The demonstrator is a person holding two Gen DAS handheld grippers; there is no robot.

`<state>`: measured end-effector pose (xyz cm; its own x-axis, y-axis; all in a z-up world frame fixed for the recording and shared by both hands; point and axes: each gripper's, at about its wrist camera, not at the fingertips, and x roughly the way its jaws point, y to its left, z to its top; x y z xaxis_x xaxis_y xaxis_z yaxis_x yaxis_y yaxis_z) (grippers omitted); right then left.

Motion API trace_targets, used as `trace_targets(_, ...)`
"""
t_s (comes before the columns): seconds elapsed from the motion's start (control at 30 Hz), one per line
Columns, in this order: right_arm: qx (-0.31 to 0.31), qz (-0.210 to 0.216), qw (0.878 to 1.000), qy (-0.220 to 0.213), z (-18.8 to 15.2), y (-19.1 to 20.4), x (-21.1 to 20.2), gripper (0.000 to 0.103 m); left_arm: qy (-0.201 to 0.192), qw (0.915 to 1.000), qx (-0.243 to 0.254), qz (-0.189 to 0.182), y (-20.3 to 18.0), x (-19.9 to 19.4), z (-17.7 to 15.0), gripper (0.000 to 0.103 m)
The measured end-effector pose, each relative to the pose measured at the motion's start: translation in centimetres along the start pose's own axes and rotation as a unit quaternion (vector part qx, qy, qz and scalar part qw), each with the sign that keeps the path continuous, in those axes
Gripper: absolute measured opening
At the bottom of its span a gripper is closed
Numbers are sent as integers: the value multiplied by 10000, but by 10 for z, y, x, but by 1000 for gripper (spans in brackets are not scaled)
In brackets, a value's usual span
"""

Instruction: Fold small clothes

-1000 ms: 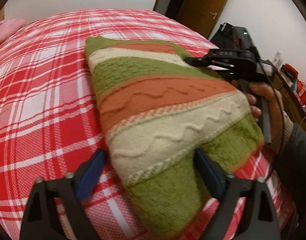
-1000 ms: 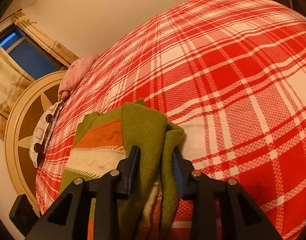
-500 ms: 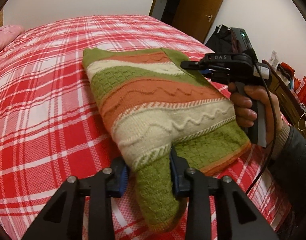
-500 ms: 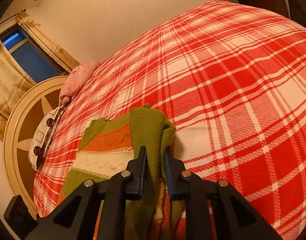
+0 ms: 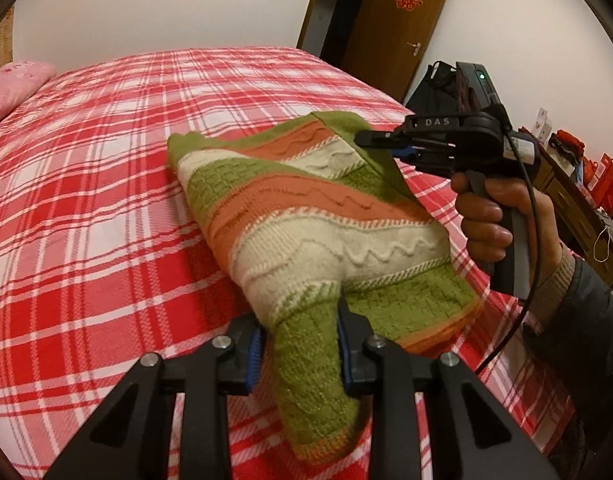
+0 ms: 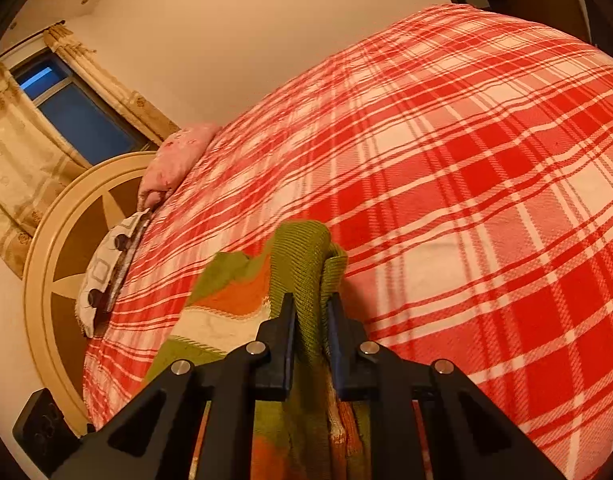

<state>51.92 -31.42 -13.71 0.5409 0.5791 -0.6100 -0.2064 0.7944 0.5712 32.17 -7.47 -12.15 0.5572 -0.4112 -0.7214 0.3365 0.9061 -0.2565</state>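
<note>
A small knitted sweater (image 5: 306, 216) with green, orange and cream stripes hangs folded above the red plaid bed (image 5: 106, 160). My left gripper (image 5: 300, 344) is shut on its near green hem. My right gripper (image 5: 380, 146) is shut on the far green edge and holds it up. In the right wrist view that gripper (image 6: 310, 312) pinches a bunched green fold of the sweater (image 6: 302, 256). The sweater sags between both grippers, its far left corner near the bed.
A pink pillow (image 5: 14, 84) lies at the bed's head, also in the right wrist view (image 6: 174, 160), next to a patterned pillow (image 6: 106, 264) and a round headboard (image 6: 58, 248). A wooden door (image 5: 390, 20) and cluttered furniture (image 5: 578, 192) stand to the right.
My left gripper has closed on the green hem. My right gripper has tightened on its fold. Both have lifted the sweater off the bed.
</note>
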Motion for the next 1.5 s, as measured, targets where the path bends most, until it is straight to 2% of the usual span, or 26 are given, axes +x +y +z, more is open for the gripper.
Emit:
trace_targets(0.4, -41, 354, 9993, 146, -23, 45, 15, 14, -117, 9996, -146, 230, 21, -47, -16, 30)
trace_targets(0.87, -397, 746, 9956, 414, -45, 135, 45, 14, -503, 9960, -496, 543, 57, -112, -44, 30)
trace_targets(1.27, -850, 1045, 9890, 610, -64, 221, 71, 14, -834, 9895, -780, 886, 92, -164, -69, 29)
trace_targets(1.5, -1045, 1203, 9840, 792, -77, 258, 93, 14, -917, 9848, -994, 1087, 111, -184, -84, 29)
